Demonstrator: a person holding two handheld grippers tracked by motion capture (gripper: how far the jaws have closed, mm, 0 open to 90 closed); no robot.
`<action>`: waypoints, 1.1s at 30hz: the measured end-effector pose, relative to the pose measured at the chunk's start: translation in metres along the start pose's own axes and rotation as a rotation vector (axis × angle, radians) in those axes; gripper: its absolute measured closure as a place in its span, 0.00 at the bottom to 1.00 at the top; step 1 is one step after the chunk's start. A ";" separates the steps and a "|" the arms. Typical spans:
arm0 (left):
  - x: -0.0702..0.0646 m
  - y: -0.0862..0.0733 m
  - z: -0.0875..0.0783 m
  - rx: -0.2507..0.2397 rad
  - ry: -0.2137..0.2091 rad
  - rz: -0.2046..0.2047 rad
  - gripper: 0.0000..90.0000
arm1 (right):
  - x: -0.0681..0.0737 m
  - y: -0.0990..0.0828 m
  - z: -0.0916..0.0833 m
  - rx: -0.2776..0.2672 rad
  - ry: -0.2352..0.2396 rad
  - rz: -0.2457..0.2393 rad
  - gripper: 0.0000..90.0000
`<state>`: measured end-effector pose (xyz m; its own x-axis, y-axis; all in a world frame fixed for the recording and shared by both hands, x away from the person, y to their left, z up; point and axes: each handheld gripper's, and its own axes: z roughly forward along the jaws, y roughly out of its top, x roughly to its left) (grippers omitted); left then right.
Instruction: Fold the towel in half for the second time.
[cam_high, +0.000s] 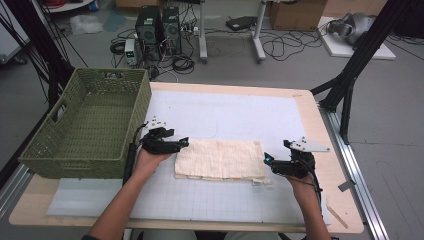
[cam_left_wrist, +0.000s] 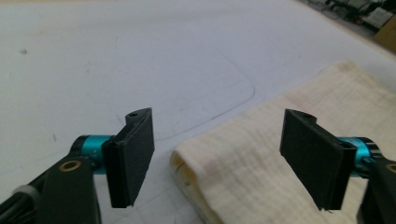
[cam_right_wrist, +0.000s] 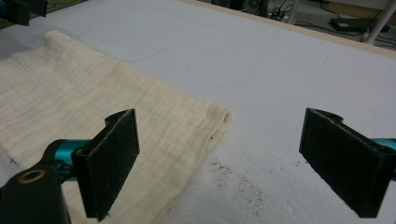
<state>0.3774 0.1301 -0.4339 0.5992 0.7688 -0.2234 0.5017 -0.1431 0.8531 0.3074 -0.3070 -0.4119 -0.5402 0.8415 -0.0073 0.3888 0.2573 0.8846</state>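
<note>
At each end of the folded cloth (cam_high: 219, 159) on the desk (cam_high: 320, 125), I hold my left gripper (cam_high: 184, 142) and right gripper (cam_high: 267, 158) wide open, gripping nothing.

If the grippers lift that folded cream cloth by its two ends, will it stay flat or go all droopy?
Probably droopy. The cloth looks like thin, crinkly woven fabric lying limp in soft folded layers, so its middle would likely sag. It seems light for its size. The layers at the end by the left gripper may peel apart unless both are pinched together. It shouldn't roll or break.
</note>
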 end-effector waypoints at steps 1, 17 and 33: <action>0.001 -0.001 0.001 0.008 0.010 0.000 0.33 | 0.001 0.000 0.000 0.007 0.001 0.001 0.13; 0.003 -0.008 0.020 0.091 0.090 0.076 0.58 | 0.005 -0.001 0.006 0.026 0.017 -0.010 0.13; -0.004 -0.009 0.022 0.135 0.045 0.169 0.90 | 0.000 0.010 0.029 0.090 -0.003 -0.003 0.13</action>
<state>0.3838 0.1146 -0.4509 0.6547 0.7536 -0.0589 0.4774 -0.3518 0.8052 0.3331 -0.2905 -0.4168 -0.5388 0.8424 -0.0113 0.4527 0.3008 0.8394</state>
